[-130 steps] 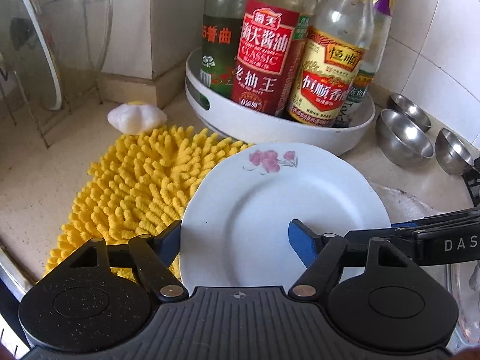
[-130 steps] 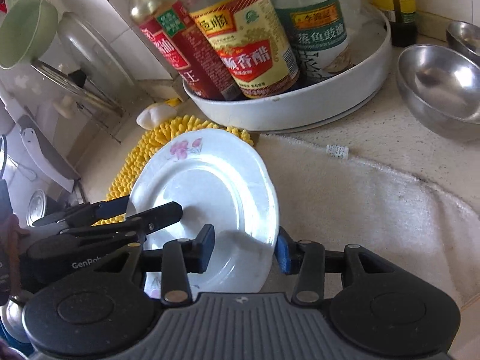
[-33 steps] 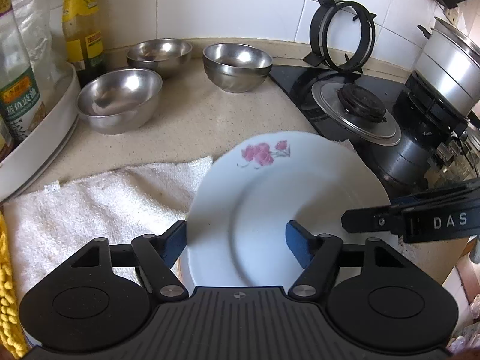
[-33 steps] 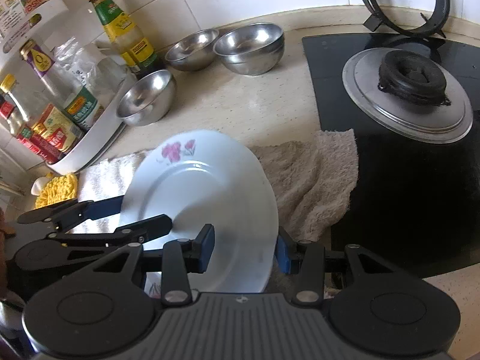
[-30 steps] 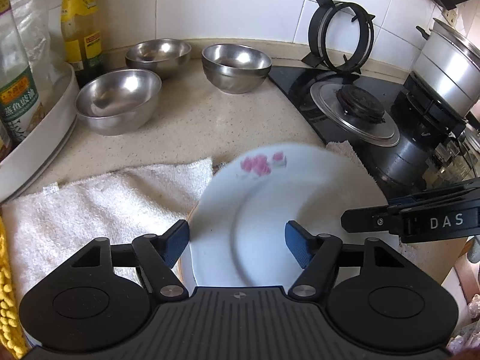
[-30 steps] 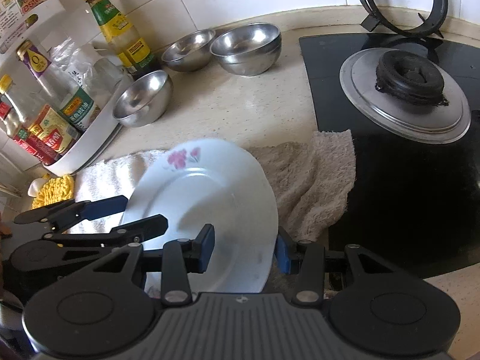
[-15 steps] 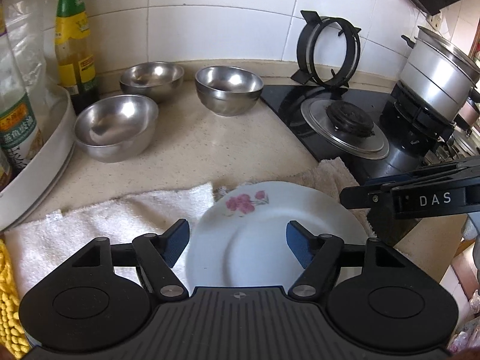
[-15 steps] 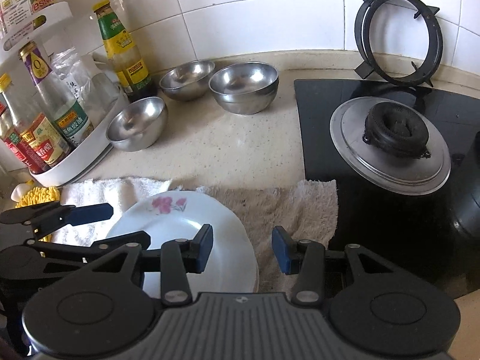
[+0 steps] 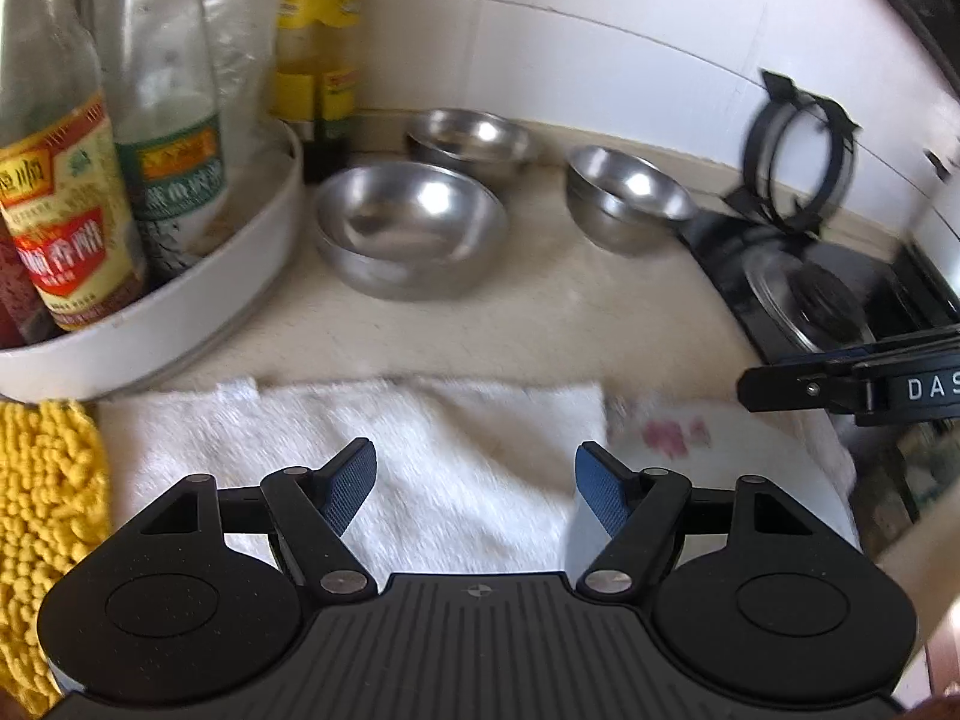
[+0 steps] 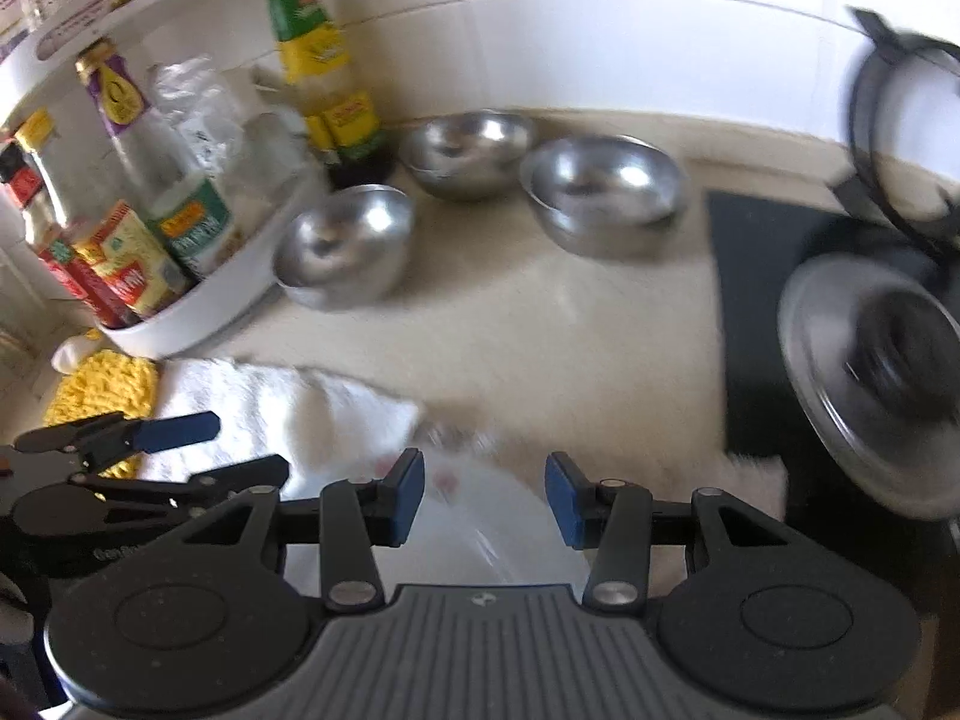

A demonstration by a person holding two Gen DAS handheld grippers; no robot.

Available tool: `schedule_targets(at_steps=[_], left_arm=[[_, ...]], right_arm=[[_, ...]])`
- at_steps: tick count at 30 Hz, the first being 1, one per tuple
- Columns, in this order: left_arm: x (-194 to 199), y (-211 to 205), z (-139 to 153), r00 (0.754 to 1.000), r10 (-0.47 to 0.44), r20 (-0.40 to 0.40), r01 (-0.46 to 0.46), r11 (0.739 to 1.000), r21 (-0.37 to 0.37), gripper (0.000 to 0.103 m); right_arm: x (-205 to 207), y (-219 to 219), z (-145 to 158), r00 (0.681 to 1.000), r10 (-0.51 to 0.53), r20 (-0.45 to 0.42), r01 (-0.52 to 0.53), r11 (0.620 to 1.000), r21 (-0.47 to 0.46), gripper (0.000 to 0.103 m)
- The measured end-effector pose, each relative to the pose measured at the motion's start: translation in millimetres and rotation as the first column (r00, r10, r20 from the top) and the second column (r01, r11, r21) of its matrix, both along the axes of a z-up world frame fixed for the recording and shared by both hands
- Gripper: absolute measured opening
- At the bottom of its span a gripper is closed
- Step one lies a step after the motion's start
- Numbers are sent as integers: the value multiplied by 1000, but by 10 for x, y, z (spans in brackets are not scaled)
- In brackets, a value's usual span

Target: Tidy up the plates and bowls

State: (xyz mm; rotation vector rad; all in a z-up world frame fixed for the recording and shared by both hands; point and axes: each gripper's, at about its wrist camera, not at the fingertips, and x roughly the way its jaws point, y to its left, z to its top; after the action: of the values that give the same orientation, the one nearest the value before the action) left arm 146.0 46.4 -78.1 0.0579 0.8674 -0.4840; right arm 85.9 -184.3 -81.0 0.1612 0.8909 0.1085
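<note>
Left gripper [image 9: 474, 492] spread, nothing between the pads, white towel [image 9: 372, 450] beneath. Right gripper [image 10: 485, 498] likewise parted and empty, over the floral plate [image 10: 480, 546] – plate lying flat on the towel, apparently set there to drain or stack. Beyond, three steel bowls [image 9: 411, 228] loose on the counter [image 9: 540, 324] – judged next to gather. Bottle tray [image 9: 180, 306] at left.

Both wrist views look steeply down from close above the counter, sharing the steel bowls [image 9: 411, 228] and towel [image 9: 360, 450].
</note>
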Motion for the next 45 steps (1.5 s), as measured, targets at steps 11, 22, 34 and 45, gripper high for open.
schedule_targets(at_steps=[11,22,34,45], left_arm=[[712,-91,99,980,198,26,-199,978,54,81],[1283,-233,-71,966,250,-59,-245,966,76,75],[1187,-353,-191,979,139,-148,-128,988,83,41],[871,-670,-194,988,20,-155,-6,996,89,46]], right_arm=[[1113,158,67,989,151,5,-151,989,-7,70],[2026,352,-314,975,180,-134,-173,983,58,71],[1740,242,-346,940,269,-212,-244,960,137,48],[1312,-134,-315,959,159,-236,-127,982,143,48]])
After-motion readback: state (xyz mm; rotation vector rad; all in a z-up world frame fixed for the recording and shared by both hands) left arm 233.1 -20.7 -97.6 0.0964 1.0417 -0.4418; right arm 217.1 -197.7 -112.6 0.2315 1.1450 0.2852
